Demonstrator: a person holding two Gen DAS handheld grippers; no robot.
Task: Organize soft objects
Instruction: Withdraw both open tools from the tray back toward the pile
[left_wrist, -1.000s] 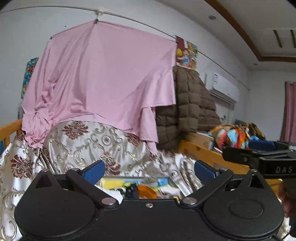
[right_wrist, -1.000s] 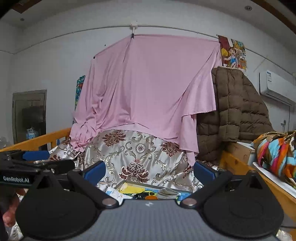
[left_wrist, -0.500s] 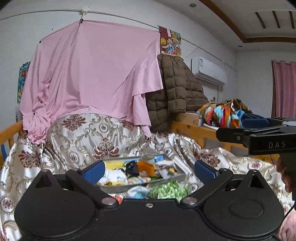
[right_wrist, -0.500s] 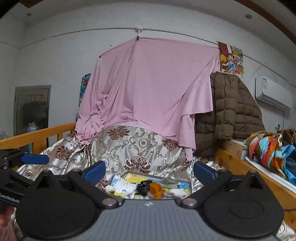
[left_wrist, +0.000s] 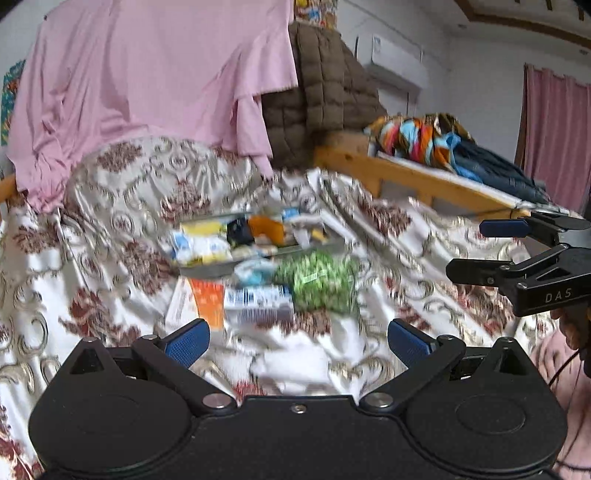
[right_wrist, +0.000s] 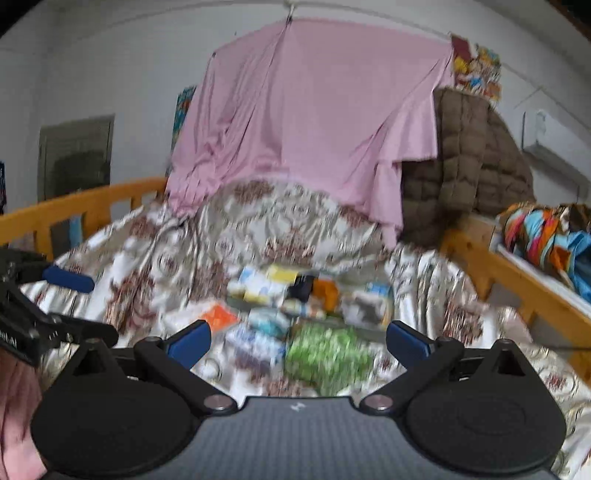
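Grippers both spread wide and empty: your left gripper (left_wrist: 298, 338) sees the green bundle (left_wrist: 318, 282) on the bed (left_wrist: 424, 236) before the tray (left_wrist: 207, 267) plus pink curtains (left_wrist: 554, 136), your right gripper (right_wrist: 297, 339) a doorway (right_wrist: 75, 155).

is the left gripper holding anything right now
No, the left gripper is open, its blue pads apart with only the patterned bedspread showing between them.

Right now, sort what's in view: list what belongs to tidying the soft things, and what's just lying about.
For the job:
- green packet
- blue-and-white packet
- orange packet
- tray of small packets
- left gripper, open
- right gripper, open

Just lying about:
- pink sheet
- brown quilted coat
- striped cloth
- patterned bedspread
- air conditioner
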